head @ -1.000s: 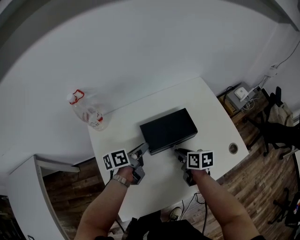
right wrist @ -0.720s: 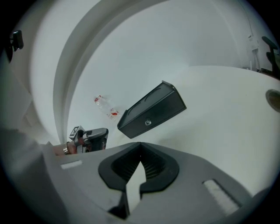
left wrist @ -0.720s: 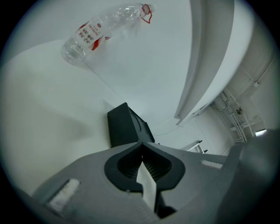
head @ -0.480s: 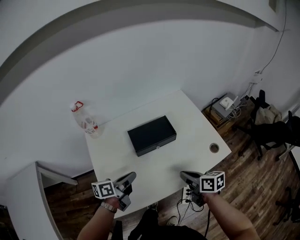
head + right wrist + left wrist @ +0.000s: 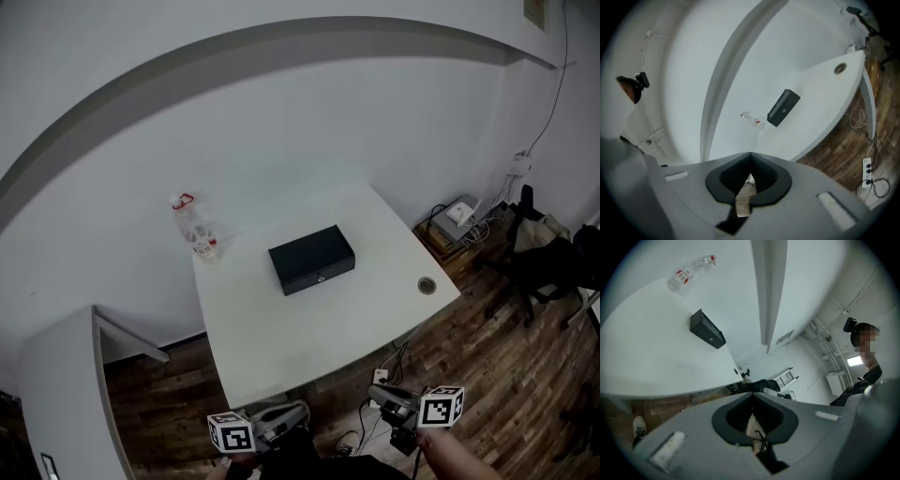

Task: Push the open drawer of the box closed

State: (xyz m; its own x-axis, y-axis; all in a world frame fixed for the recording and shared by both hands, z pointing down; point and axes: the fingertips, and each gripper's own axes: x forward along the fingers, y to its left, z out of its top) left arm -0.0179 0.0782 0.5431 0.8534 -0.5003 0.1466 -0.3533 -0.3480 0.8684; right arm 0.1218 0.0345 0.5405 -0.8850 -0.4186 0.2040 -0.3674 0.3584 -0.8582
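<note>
Grippers low at the head view's bottom edge, left gripper [image 5: 295,410] and right gripper [image 5: 377,393], off the table's [image 5: 281,347] near side, well apart from the black box [image 5: 312,259] mid-table, drawer front flush. Left gripper view: jaws pressed together on nothing, box distant. Right gripper view: jaws together, empty, box far off near a bottle [image 5: 751,118].

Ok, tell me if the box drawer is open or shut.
Shut: the black box shows a flush front with nothing protruding.
</note>
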